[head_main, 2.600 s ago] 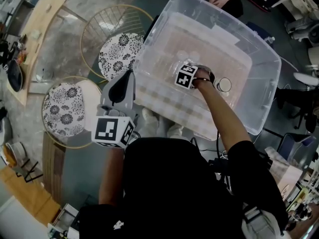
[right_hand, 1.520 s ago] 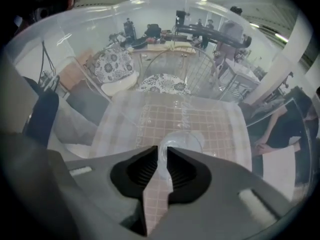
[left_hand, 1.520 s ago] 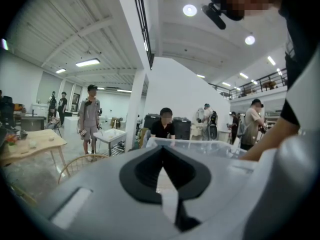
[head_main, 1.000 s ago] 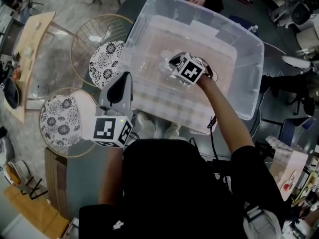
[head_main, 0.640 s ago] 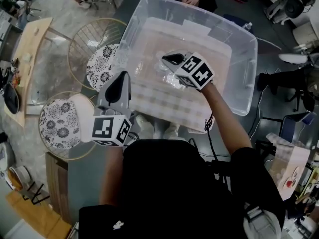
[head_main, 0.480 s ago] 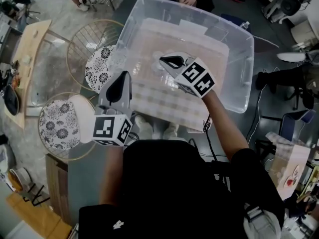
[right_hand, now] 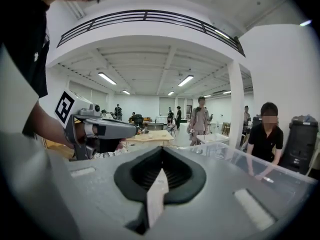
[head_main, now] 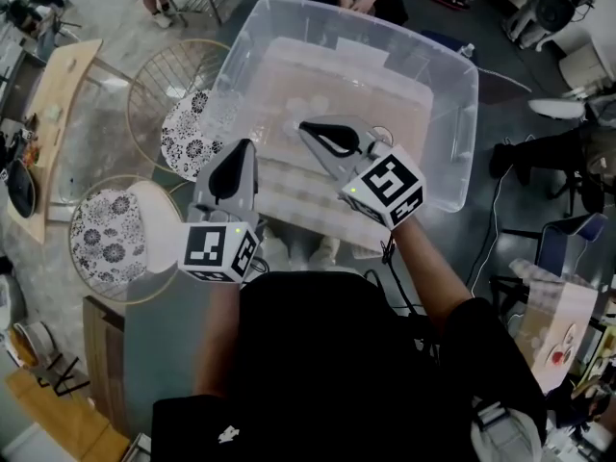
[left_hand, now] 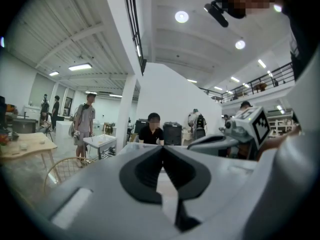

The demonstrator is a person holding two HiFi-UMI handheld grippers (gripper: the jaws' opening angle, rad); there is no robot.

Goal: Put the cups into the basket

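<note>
right gripper hangs over the clear bin, jaws pressed together, nothing between them. left gripper sits just outside the bin's near-left wall, jaws likewise closed and empty. the two are near each other, not touching.

cup: a faint round glass rim shows on the bin floor, just past the right gripper's body. hard to be sure, clear on clear. i take the bin for the basket, so that cup counts as in. no other cup can be made out.

risks from here:
- the cup is nearly invisible against the bin, so a low sweep of the right gripper could clip it and tip it.
- both grippers are clenched. reaching for another cup without opening first would shove it rather than grasp it.
- the grippers are close, so a crossing move could knock them together.
- another person's hands are at the far rim, and a long reach across could strike them.
- glass is slick and could slip from a light pinch.
</note>
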